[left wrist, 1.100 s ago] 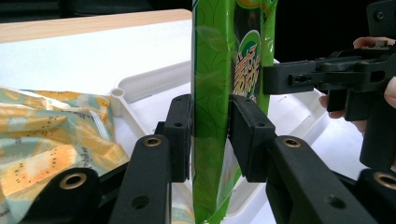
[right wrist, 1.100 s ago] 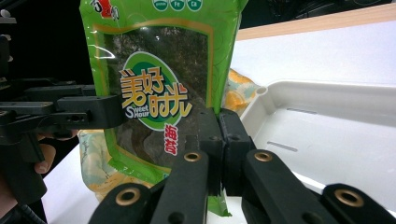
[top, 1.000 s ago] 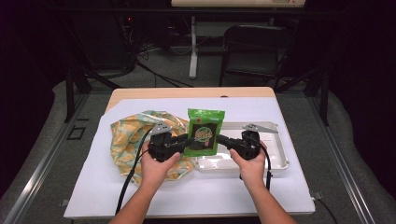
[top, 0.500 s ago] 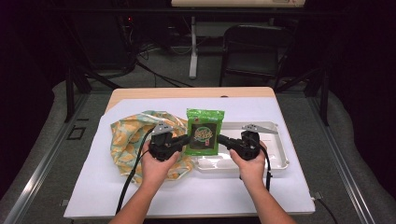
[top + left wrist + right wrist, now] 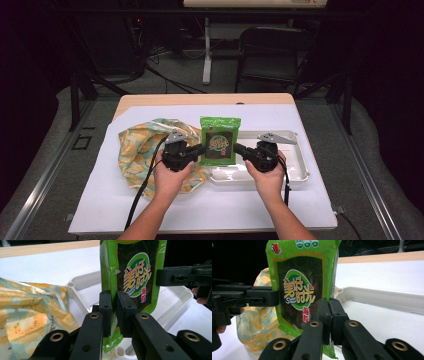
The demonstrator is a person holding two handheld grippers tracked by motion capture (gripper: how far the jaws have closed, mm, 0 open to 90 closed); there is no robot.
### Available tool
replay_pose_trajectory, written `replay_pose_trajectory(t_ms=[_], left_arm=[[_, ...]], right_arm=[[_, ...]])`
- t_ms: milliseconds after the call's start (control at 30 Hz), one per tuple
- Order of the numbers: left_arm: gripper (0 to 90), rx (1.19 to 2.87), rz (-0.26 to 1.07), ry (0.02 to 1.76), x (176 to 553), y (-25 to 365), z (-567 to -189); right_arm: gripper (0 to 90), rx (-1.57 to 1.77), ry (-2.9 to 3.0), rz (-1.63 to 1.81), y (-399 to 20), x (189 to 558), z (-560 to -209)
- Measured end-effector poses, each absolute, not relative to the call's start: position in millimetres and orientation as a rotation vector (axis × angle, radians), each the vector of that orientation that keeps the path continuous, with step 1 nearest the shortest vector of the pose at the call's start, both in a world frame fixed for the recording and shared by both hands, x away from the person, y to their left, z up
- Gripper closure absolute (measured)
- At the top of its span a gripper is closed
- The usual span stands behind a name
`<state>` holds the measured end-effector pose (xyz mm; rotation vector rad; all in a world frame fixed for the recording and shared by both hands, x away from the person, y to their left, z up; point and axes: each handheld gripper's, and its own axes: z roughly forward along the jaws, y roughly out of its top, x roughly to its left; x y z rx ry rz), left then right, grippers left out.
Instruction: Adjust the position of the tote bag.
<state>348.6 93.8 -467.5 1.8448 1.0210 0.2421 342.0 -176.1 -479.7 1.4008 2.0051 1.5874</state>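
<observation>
Because I've got both sets of fingers clamped on opposite side edges of the green snack packet (image 5: 220, 141), it hangs upright between them, above the white tray (image 5: 300, 172) on the desk (image 5: 200, 210), left gripper (image 5: 197, 150) having just closed, right gripper (image 5: 240, 149) pinching opposite.

My forearms come in low and side by side. My left hand (image 5: 170, 175) holds the left gripper (image 5: 200, 148) level, pointing inward; its jaws have just been closing, then eased slightly, on the packet (image 5: 220, 141). My right hand (image 5: 267, 175) holds the right gripper (image 5: 239, 148) level, facing the left one, jaws clamped on the packet's other edge.
</observation>
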Motion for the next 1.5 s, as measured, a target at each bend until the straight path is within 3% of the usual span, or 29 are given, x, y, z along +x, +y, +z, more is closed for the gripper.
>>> replay_pose_trajectory(t_ms=[1500], left_arm=[[81.0, 1.842, 0.246, 1.041, 369, 70, -462]], right_arm=[[85.6, 1.441, 1.913, 1.516, -186, 354, -477]])
